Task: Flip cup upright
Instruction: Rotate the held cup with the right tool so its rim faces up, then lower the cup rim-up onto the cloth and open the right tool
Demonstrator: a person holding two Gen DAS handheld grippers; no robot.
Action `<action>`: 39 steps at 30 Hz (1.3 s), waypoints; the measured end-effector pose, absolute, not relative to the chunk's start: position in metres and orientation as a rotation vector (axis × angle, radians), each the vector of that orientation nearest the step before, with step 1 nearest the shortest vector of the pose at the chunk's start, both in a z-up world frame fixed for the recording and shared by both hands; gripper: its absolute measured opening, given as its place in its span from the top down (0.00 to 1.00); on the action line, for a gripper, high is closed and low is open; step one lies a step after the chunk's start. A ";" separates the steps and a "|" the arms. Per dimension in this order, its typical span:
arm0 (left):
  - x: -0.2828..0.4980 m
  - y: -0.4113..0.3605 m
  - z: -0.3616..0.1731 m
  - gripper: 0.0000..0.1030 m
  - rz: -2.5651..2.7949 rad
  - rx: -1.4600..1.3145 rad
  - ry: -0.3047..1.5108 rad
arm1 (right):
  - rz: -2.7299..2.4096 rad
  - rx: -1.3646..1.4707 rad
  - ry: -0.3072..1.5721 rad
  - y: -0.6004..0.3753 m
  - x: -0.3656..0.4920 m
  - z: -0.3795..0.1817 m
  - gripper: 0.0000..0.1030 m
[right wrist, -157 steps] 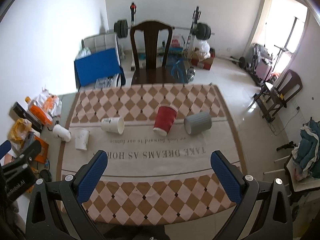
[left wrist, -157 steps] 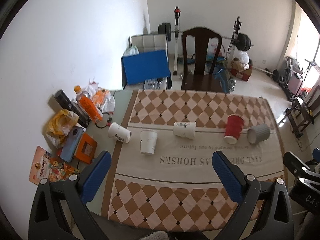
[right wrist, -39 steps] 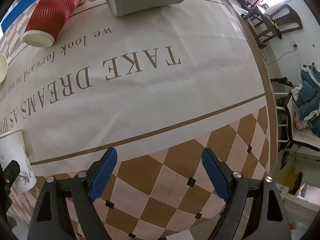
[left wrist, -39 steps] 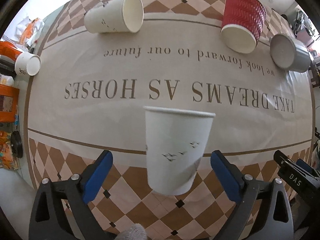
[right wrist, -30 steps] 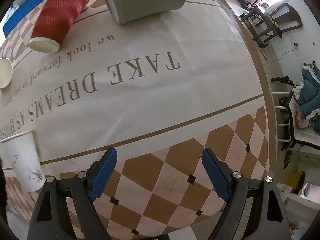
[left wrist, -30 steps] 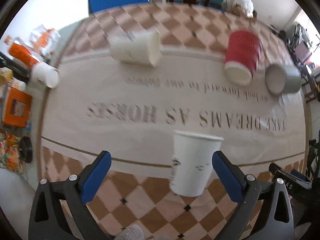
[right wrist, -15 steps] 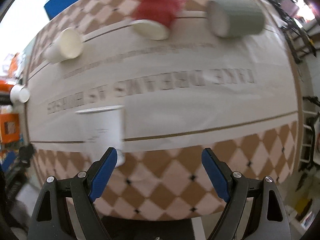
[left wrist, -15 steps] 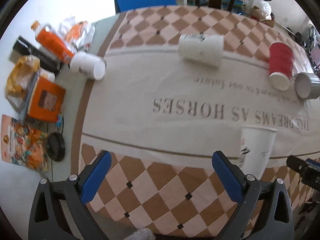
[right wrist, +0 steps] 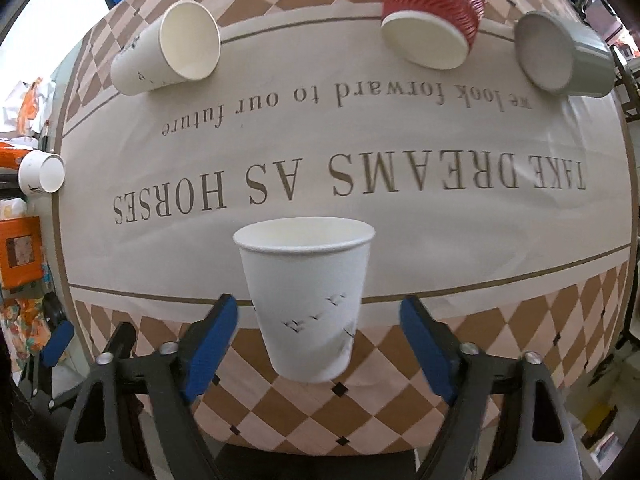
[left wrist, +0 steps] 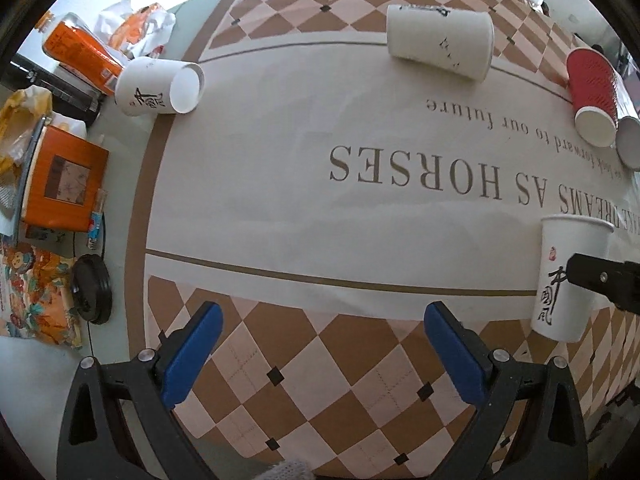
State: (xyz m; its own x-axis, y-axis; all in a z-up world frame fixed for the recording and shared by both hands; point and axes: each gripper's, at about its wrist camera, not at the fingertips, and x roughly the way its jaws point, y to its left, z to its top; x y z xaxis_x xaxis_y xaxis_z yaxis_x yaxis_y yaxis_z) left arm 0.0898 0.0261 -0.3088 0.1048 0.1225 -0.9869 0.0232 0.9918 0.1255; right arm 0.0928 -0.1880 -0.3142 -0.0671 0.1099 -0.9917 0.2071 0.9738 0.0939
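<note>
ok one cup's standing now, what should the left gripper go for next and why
Probably swing the open left gripper toward the small white cup lying on its side at the cloth's left edge: the upright cup needs nothing more, and that one lies nearest the left side.

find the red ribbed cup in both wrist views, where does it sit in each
Left wrist: the red ribbed cup lies on its side at the far right edge, mouth toward the camera, beside the grey cup.
Right wrist: the same cup is at the top, right of centre, left of the grey cup.
Shared landmark: the line "we look forward to our future" printed just below it.
</note>
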 end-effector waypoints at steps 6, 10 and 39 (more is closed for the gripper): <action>0.094 0.030 -0.315 0.00 0.029 0.134 1.468 | -0.100 0.264 1.639 -0.180 0.092 -0.324 0.38; 0.101 0.030 -0.321 0.00 -0.007 0.124 1.477 | -0.116 0.276 1.616 -0.180 0.096 -0.325 0.39; 0.093 0.015 -0.354 0.00 0.073 0.025 1.497 | -0.137 0.195 0.906 -0.212 0.084 -0.292 0.40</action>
